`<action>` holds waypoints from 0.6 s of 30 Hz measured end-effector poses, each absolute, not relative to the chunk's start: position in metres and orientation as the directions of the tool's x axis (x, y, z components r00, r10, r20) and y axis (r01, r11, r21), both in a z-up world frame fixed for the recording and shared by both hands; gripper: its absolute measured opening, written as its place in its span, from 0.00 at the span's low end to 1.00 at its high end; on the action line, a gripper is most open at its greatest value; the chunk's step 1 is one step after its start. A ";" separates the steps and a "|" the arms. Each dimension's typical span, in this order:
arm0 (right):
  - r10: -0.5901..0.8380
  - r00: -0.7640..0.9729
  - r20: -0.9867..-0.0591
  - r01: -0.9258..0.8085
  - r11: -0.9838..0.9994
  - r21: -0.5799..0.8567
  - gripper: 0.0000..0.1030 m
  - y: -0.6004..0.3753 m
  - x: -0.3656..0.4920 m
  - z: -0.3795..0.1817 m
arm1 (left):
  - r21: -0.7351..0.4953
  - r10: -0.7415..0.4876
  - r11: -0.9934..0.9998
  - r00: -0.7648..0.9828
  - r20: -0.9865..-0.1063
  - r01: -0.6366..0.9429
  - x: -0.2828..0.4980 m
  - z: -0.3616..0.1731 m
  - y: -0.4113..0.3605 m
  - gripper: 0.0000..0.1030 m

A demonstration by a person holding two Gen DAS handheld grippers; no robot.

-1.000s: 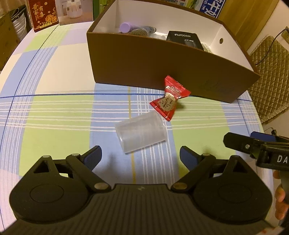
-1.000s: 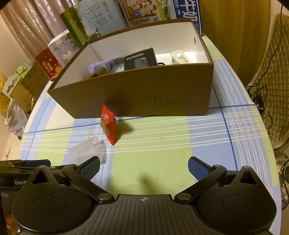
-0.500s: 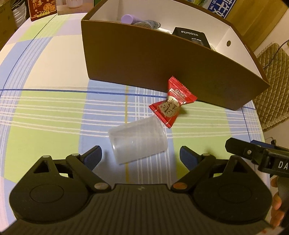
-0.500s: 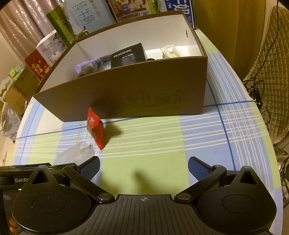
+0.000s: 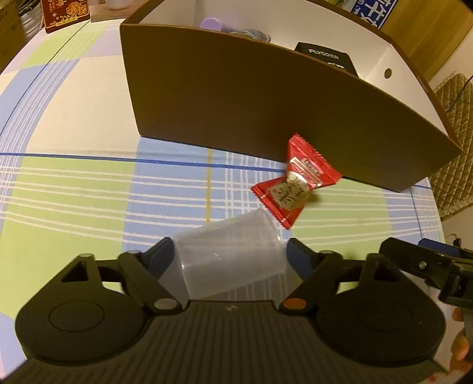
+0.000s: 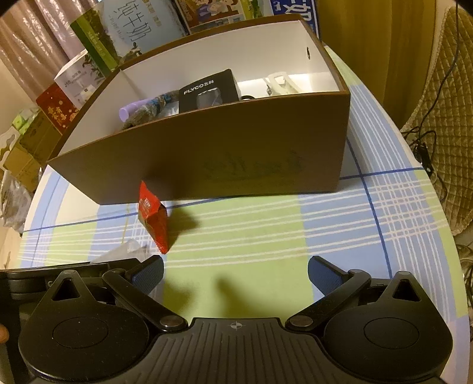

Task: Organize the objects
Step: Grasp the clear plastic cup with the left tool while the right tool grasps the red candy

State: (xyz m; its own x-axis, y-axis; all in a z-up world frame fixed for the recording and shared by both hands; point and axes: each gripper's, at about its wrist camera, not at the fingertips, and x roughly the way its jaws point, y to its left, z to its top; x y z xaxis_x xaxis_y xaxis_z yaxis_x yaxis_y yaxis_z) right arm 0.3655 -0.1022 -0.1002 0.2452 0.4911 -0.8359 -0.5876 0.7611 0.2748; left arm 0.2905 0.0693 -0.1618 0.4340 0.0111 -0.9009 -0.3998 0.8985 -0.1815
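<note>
Left wrist view: the left tool [image 5: 229, 257], black with ribbed blue pads, stands wide open around a translucent, smooth plastic cup [image 5: 229, 261] lying on its side between the fingers; the left pad appears to touch the cup's base end, while contact at the rim end cannot be told. Just beyond the cup's rim lies a glossy red twist-wrapped candy [image 5: 295, 184] with serrated ends and a pale printed centre, its far end close against the front wall of a brown cardboard box [image 5: 236, 103]. All rest on a surface [image 5: 74, 189] covered by a plaid cloth of green, blue and cream squares. The box is rectangular, matt brown outside and white inside, and holds a lilac cylindrical item [image 5: 211, 23] and a black carton lettered FLYCO [image 5: 325, 57]. Right wrist view: the right tool [image 6: 235, 270] is spread wide with nothing between its fingers, poised over bare cloth to the right of the candy. Behind the box stand printed cartons [image 6: 130, 32].
</note>
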 end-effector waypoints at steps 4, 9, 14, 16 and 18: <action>0.493 0.243 -0.836 -0.600 0.753 0.270 0.98 -0.098 0.365 -0.101 | -0.179 0.019 0.899 0.444 -0.896 -0.399 0.290 -0.163 0.074 0.75; 0.495 0.234 -0.837 -0.620 0.739 0.264 0.98 -0.090 0.363 -0.102 | -0.159 0.040 0.909 0.459 -0.887 -0.386 0.288 -0.162 0.081 0.69; 0.507 0.220 -0.833 -0.654 0.710 0.260 0.98 -0.079 0.359 -0.104 | -0.152 0.056 0.903 0.461 -0.886 -0.402 0.282 -0.162 0.096 0.69; 0.519 0.216 -0.827 -0.677 0.690 0.257 0.98 -0.072 0.356 -0.105 | -0.143 0.069 0.900 0.460 -0.885 -0.411 0.278 -0.161 0.102 0.69; 0.537 0.207 -0.818 -0.700 0.665 0.259 0.98 -0.065 0.354 -0.106 | -0.132 0.085 0.897 0.457 -0.885 -0.422 0.273 -0.161 0.107 0.69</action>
State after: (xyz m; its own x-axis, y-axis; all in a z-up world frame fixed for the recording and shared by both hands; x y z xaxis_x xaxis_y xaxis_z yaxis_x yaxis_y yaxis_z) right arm 0.3538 -0.0650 -0.1058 0.2075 0.5372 -0.8176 -0.7002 0.6652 0.2593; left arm 0.2734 0.1074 -0.1610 0.4574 0.0850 -0.8852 -0.4216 0.8971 -0.1318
